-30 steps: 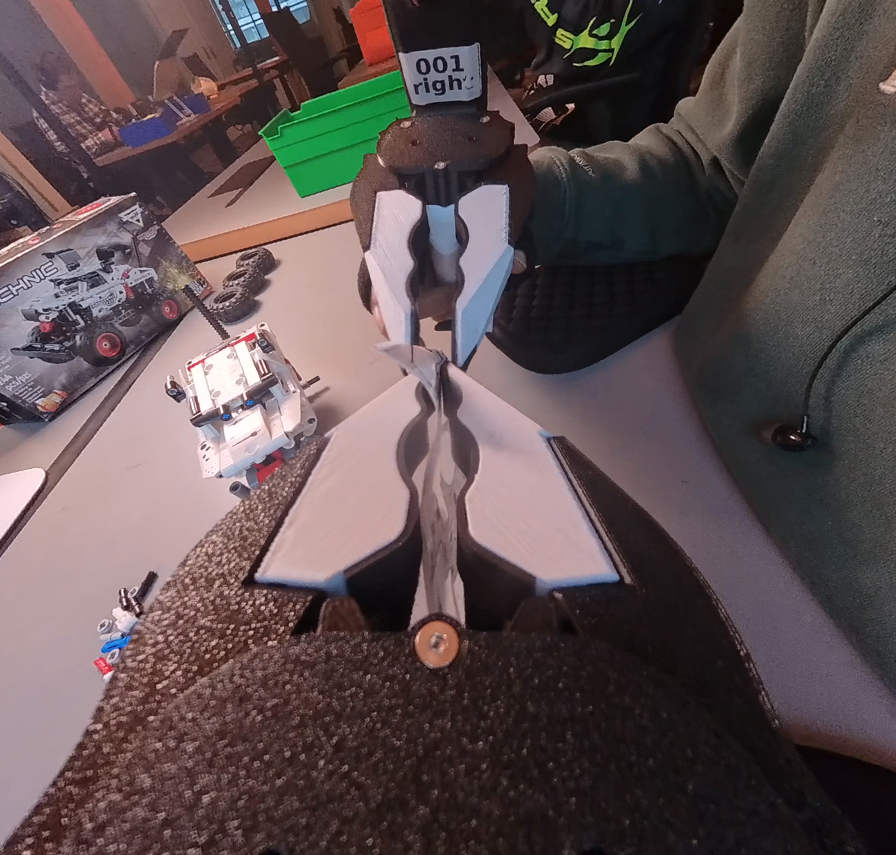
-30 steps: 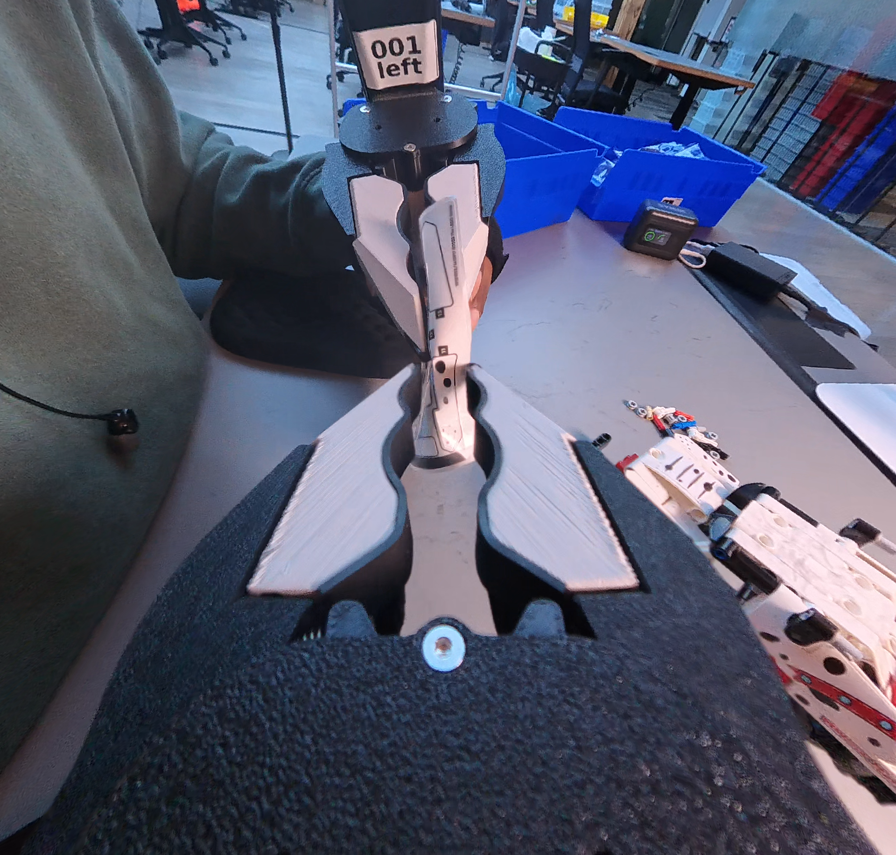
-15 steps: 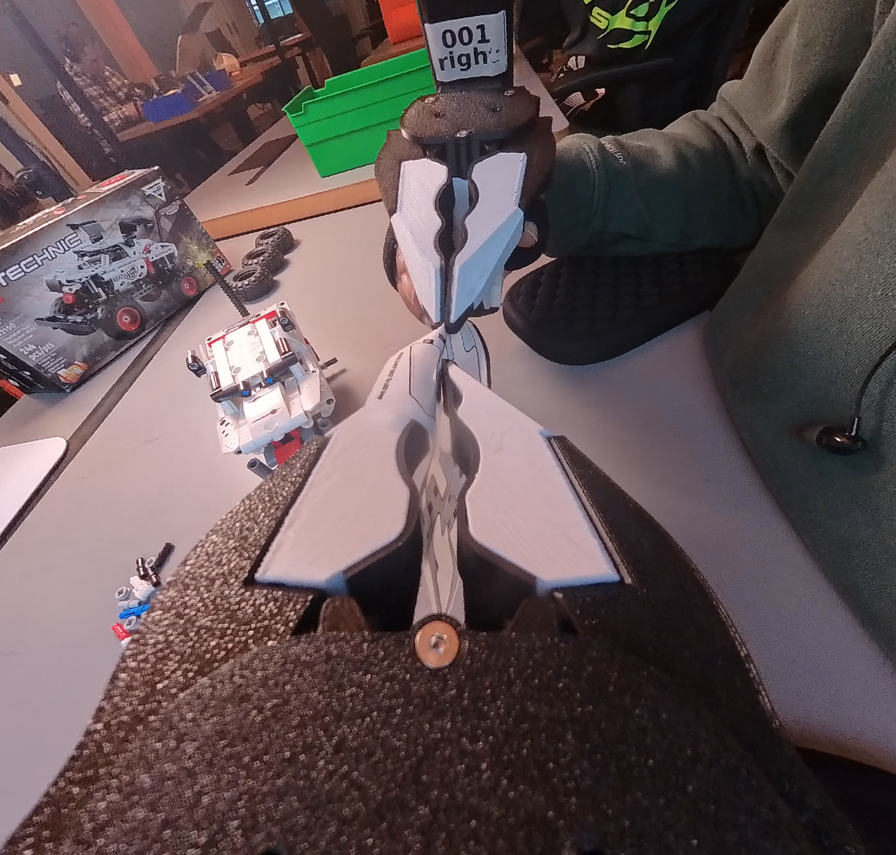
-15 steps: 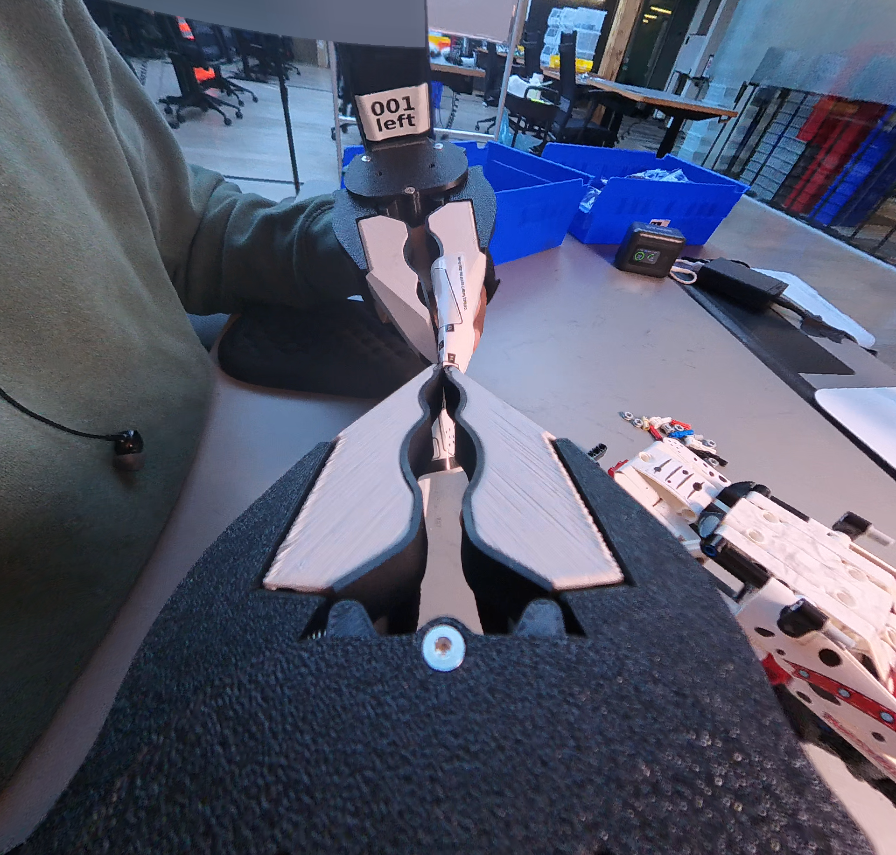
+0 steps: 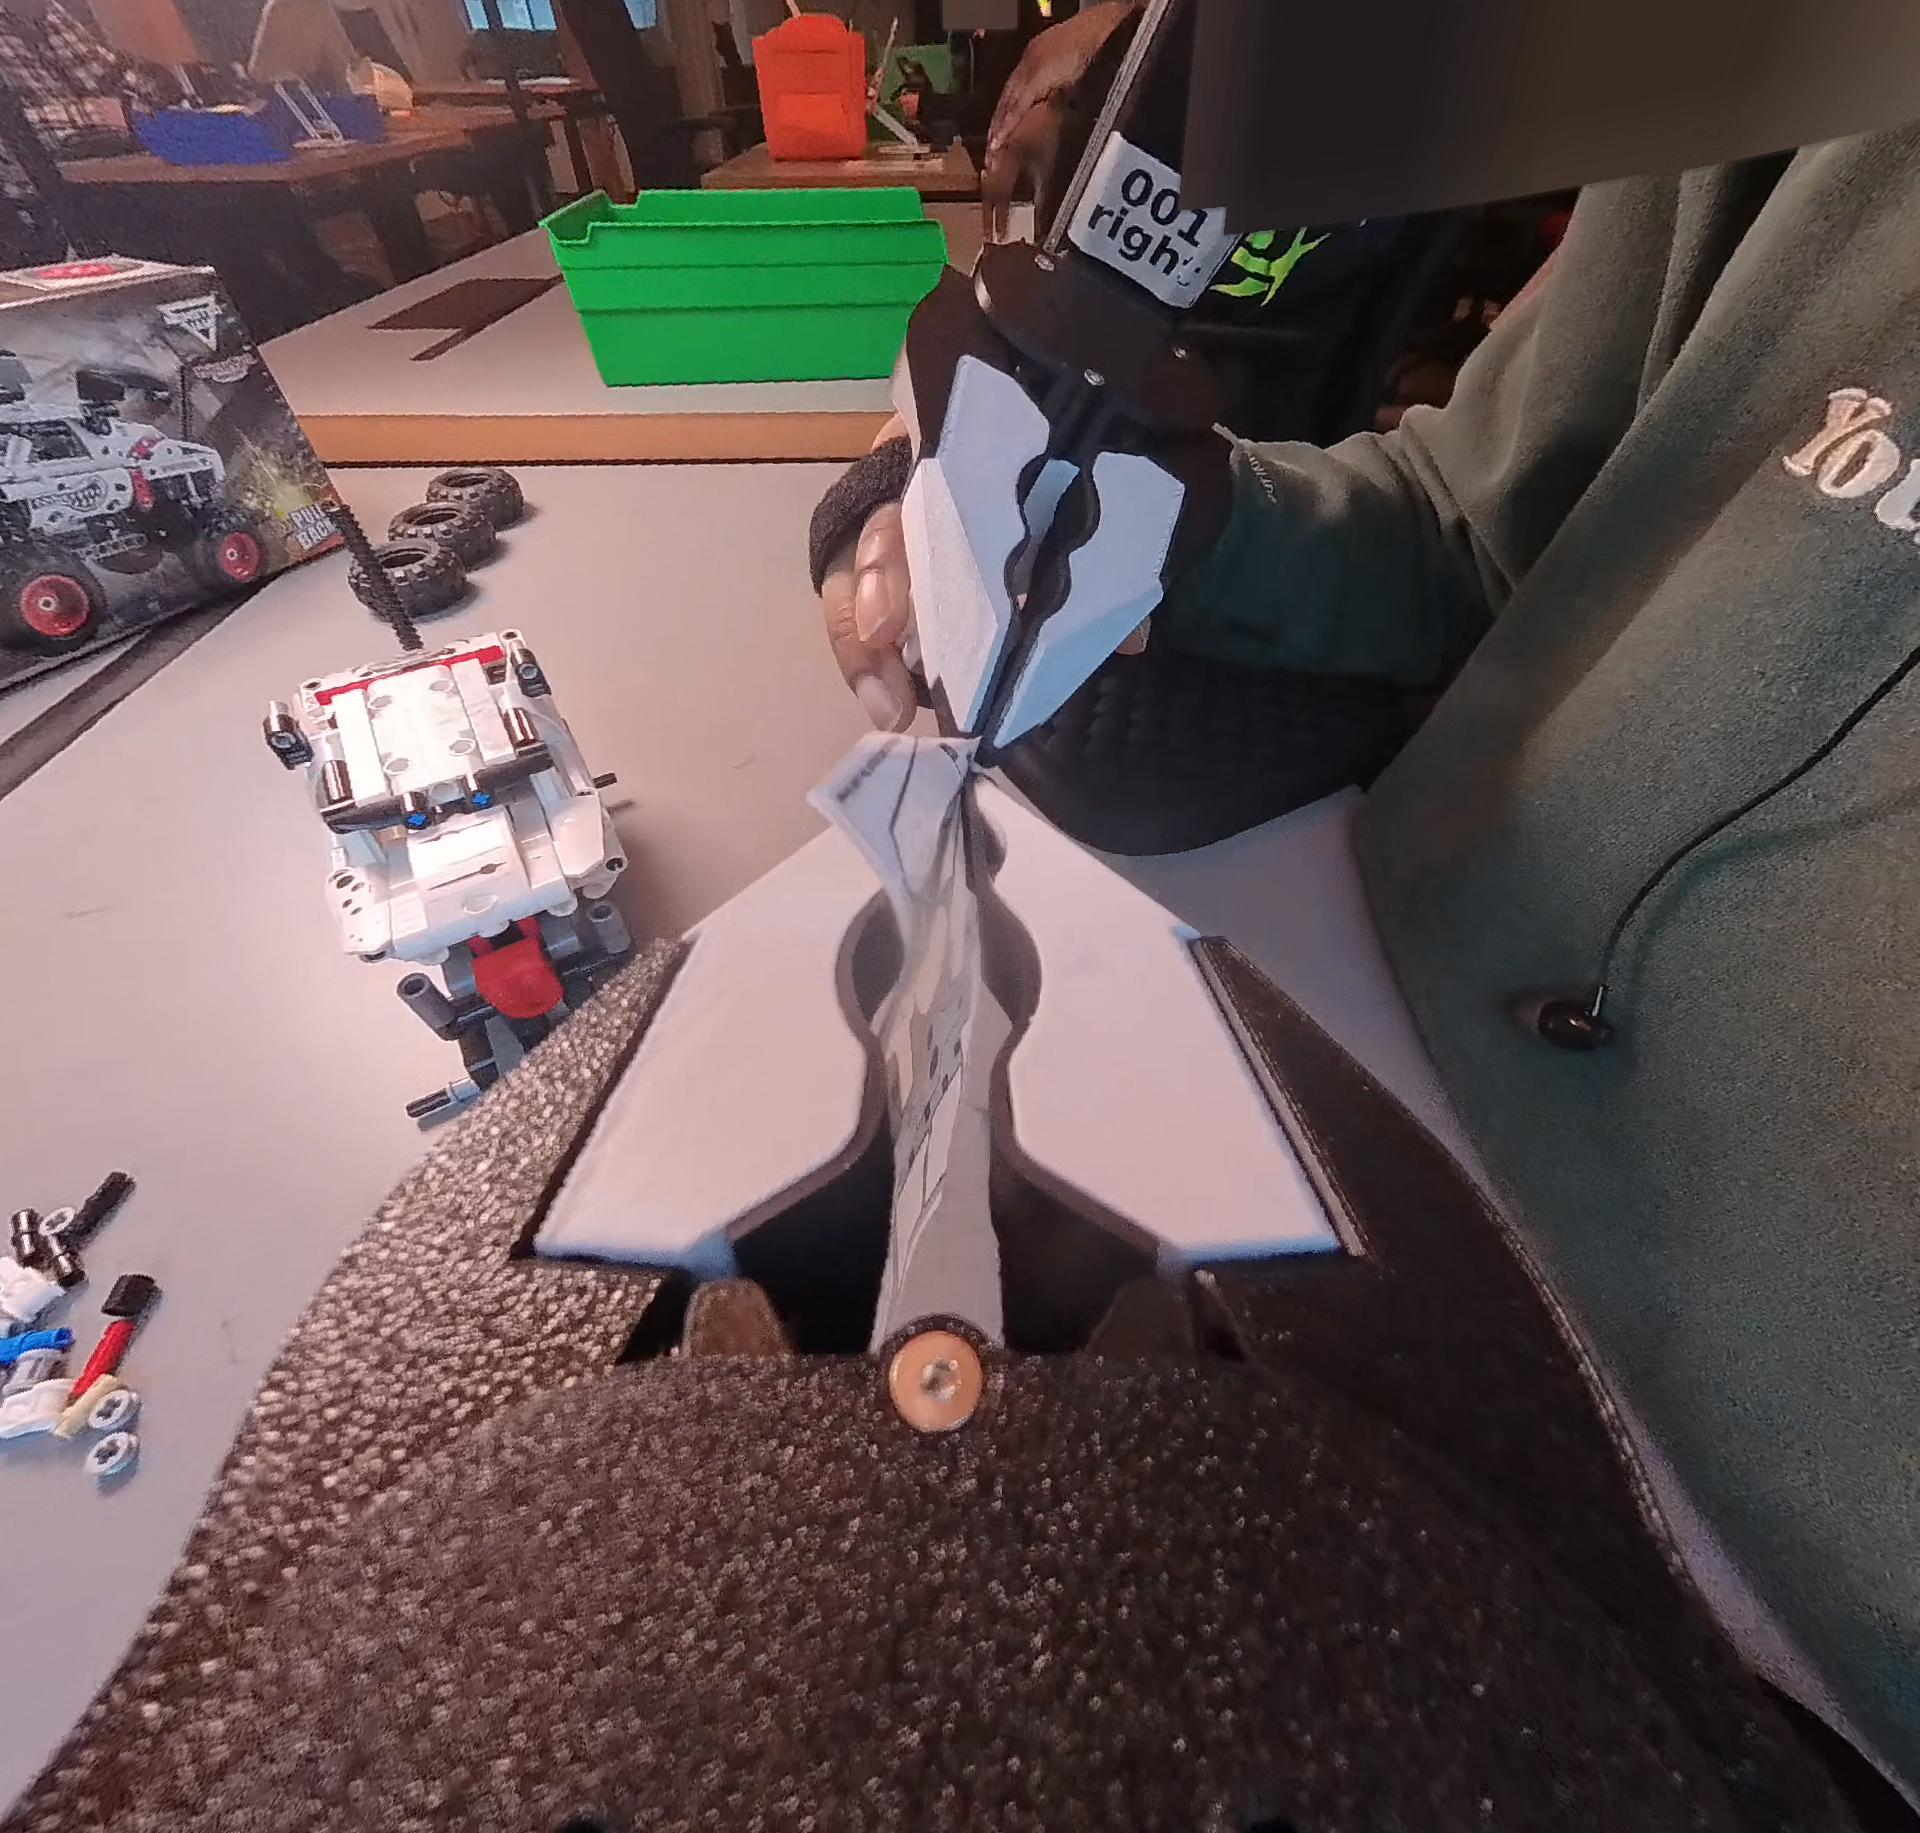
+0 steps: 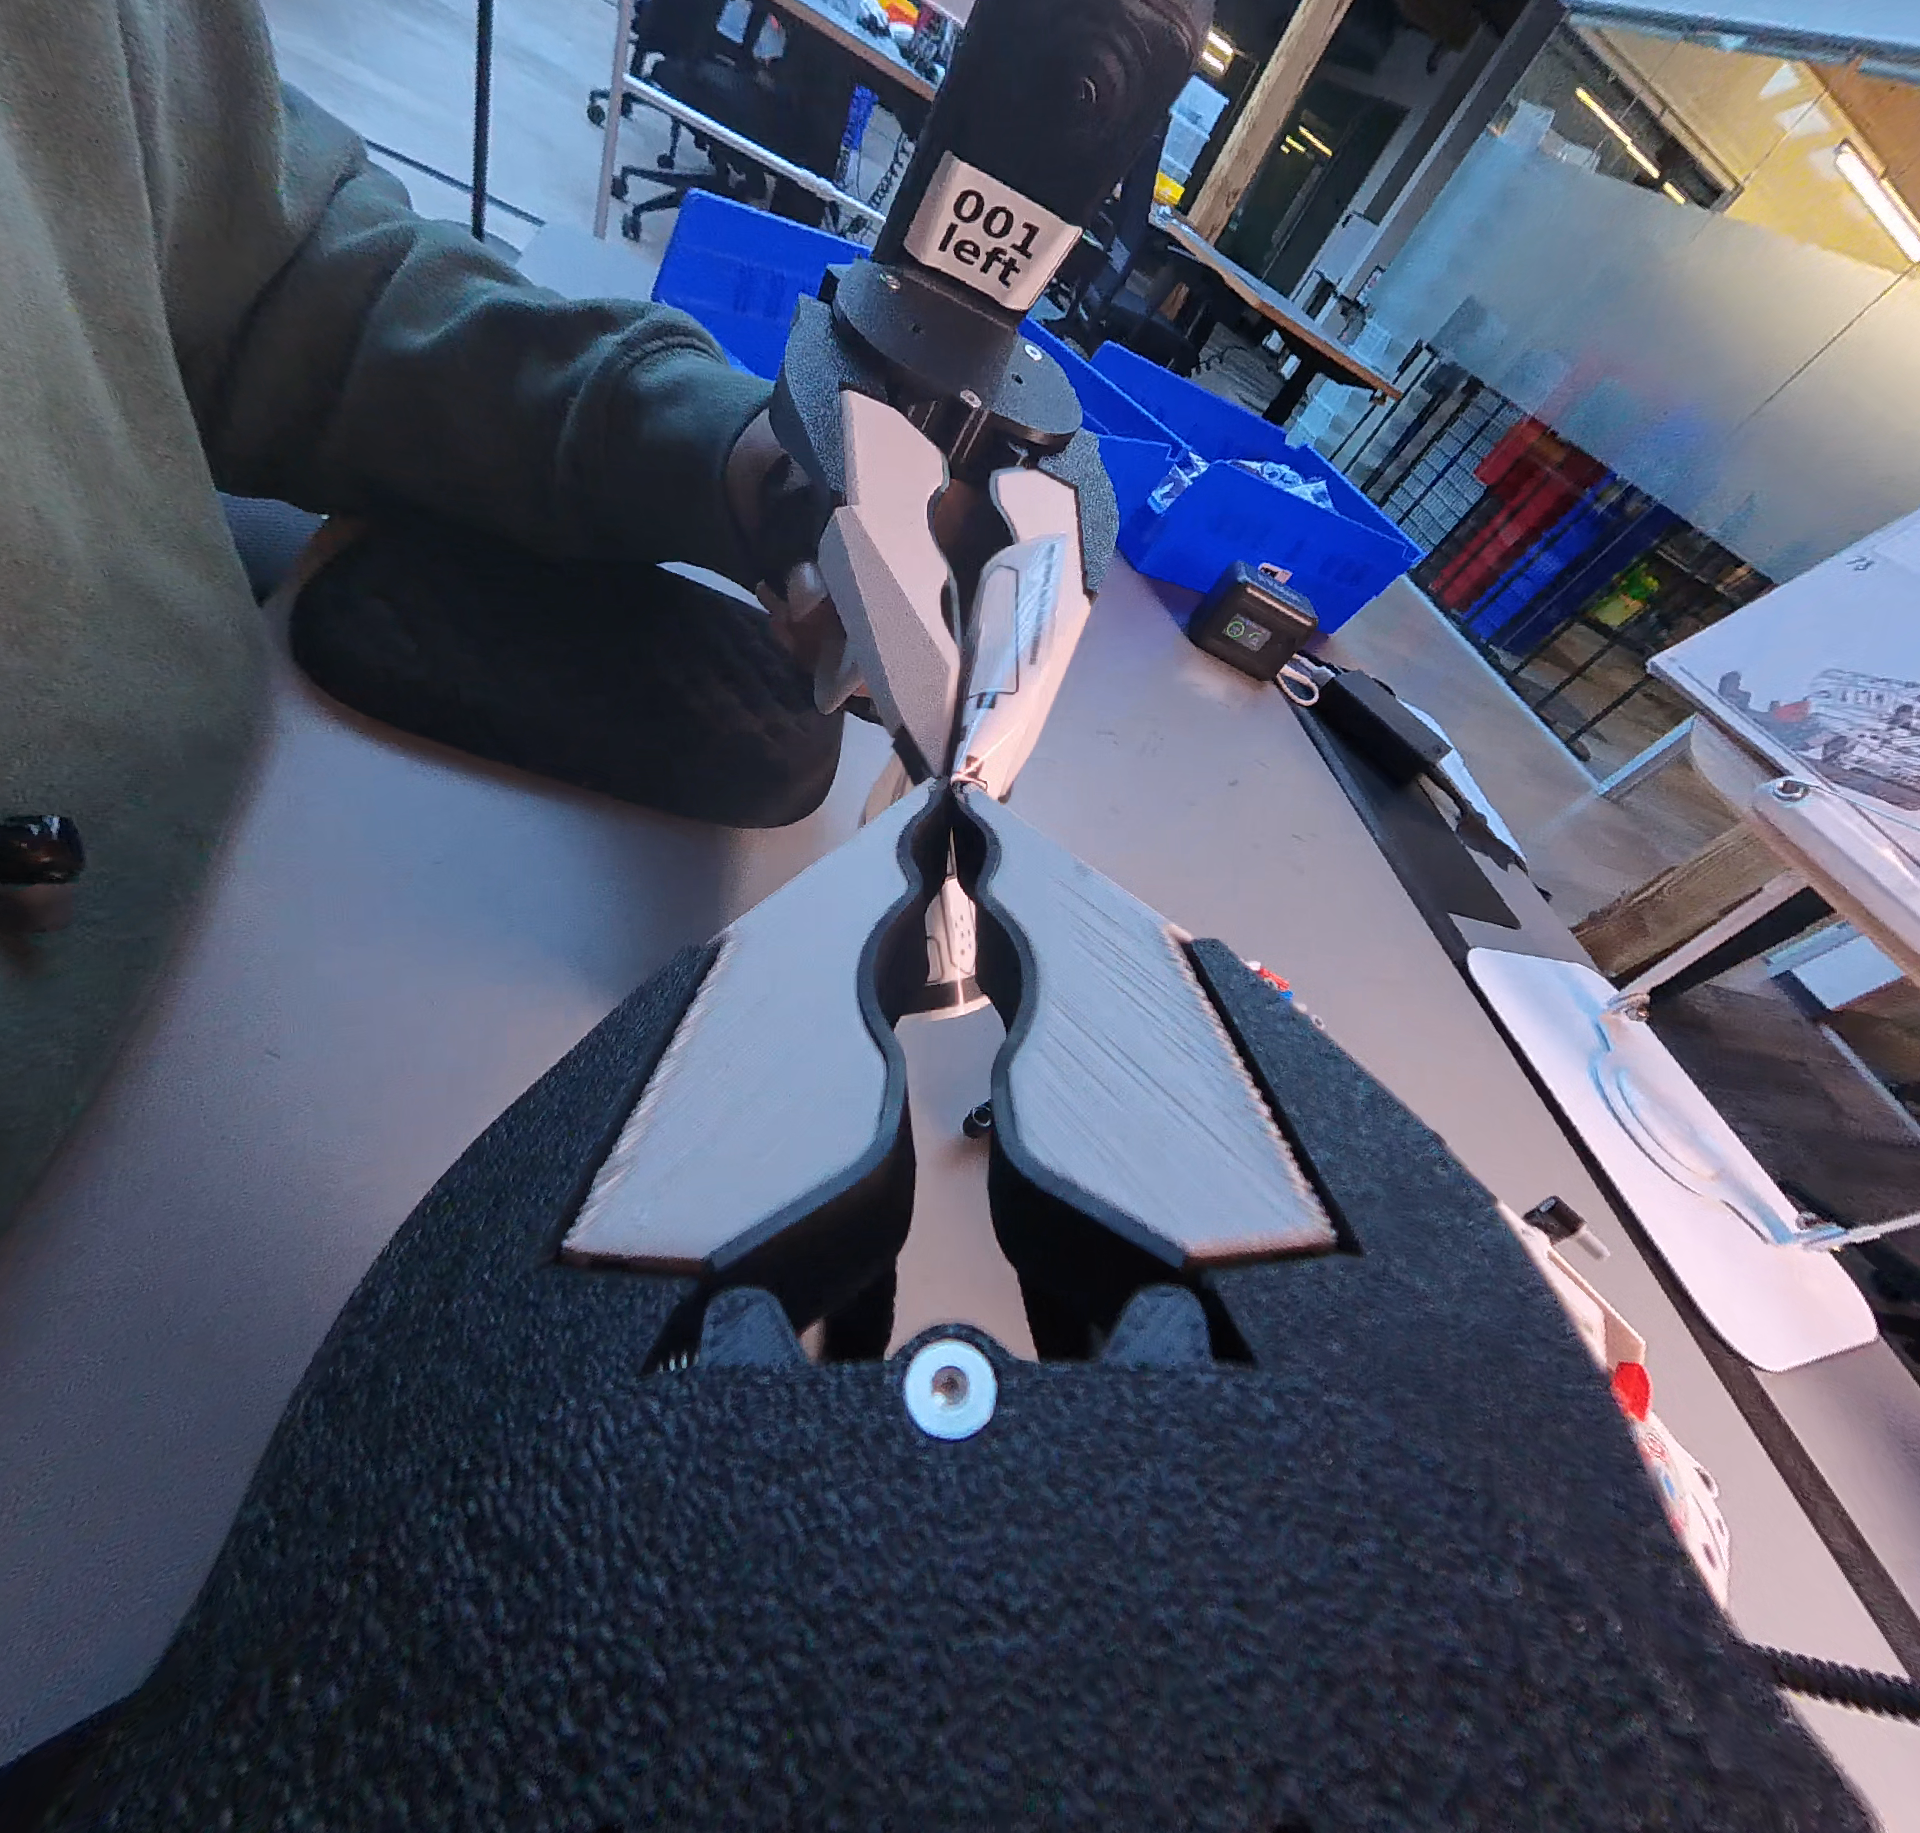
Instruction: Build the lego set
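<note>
A white sticker sheet point(image 5: 896, 815) with black line print is pinched between my two grippers, which meet tip to tip above the grey table point(image 5: 208, 1004). My left gripper point(image 5: 968, 796) is shut on the sheet, which runs back between its jaws. My right gripper point(image 6: 951, 798) is shut on the sheet's other end; a white strip point(image 6: 951, 936) shows between its jaws. The part-built white Lego truck point(image 5: 457, 807) stands on the table to the left, apart from both grippers. It also shows at the right edge of the right wrist view point(image 6: 1662, 1471).
Three black tyres point(image 5: 436, 547), the set's box point(image 5: 114, 474) and loose small parts point(image 5: 62, 1336) lie left. A green bin point(image 5: 748, 287) stands behind. Blue bins point(image 6: 1247, 505), a black device point(image 6: 1252, 620) and a white pad point(image 6: 1662, 1160) are right. A black cushion point(image 6: 561, 682) lies under the person's sleeves. Only a small space, under 4 cm, lies between the two pairs of fingers. Left tips and right tips are each some 15 cm from the part-built white Lego truck point(image 5: 457, 807).
My right gripper's jaws have closed on the sheet's end. Both grippers have tilted and drawn slightly apart, and the sheet now bends where their tips meet.
</note>
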`<control>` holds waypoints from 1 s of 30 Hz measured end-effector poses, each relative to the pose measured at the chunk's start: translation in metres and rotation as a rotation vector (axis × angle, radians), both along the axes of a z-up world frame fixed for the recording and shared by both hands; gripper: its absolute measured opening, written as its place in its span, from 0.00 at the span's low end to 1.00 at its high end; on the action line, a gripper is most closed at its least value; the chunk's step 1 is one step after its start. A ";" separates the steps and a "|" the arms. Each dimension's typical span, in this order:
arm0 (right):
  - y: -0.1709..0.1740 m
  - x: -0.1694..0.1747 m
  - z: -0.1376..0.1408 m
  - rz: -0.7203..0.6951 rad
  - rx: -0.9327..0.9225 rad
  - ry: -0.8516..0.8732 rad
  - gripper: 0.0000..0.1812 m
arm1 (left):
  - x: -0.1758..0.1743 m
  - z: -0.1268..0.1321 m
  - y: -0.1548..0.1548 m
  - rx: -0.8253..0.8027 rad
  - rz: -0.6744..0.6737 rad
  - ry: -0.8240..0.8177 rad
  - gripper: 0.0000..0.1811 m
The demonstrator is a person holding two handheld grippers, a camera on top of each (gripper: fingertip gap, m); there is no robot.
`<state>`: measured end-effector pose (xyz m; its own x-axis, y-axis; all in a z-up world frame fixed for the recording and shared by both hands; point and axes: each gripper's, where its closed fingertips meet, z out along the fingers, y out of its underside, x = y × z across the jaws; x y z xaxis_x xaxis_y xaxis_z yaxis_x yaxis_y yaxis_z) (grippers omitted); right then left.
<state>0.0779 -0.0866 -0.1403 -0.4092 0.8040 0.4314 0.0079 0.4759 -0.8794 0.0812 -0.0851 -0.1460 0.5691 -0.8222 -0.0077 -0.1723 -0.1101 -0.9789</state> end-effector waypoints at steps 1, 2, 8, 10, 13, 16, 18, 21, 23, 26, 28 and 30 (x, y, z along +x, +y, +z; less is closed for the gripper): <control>0.000 0.000 0.002 -0.003 -0.010 0.007 0.00 | 0.000 0.001 -0.001 0.010 -0.004 -0.004 0.00; 0.002 0.000 0.005 -0.010 -0.028 0.015 0.01 | 0.001 0.004 -0.002 0.025 -0.009 -0.012 0.00; 0.005 0.003 0.006 0.000 -0.101 -0.014 0.09 | 0.002 0.012 -0.006 0.116 -0.021 -0.016 0.00; 0.002 0.005 0.008 0.023 -0.123 -0.007 0.03 | 0.001 0.012 -0.004 0.130 -0.006 -0.008 0.00; 0.004 0.005 0.010 0.015 -0.128 0.000 0.01 | -0.002 0.013 -0.002 0.127 0.013 -0.010 0.00; 0.007 0.004 0.012 -0.005 -0.103 0.029 0.00 | -0.004 0.013 0.002 0.112 0.040 -0.023 0.00; 0.011 0.003 0.016 -0.032 -0.066 0.072 0.00 | -0.007 0.011 0.004 0.080 0.048 -0.028 0.03; 0.016 0.002 0.021 -0.086 0.051 0.140 0.00 | -0.006 0.010 0.003 0.033 0.027 -0.055 0.10; 0.018 0.000 0.018 -0.118 0.148 0.162 0.00 | -0.001 0.012 0.000 0.022 0.003 -0.077 0.10; 0.016 -0.004 0.011 -0.142 0.272 0.175 0.00 | -0.001 0.016 0.000 0.012 0.000 -0.105 0.08; 0.015 -0.006 0.010 -0.162 0.356 0.203 0.00 | -0.003 0.018 0.002 -0.014 0.010 -0.143 0.04; 0.014 -0.008 0.010 -0.179 0.444 0.231 0.00 | -0.005 0.020 0.003 -0.028 0.013 -0.182 0.03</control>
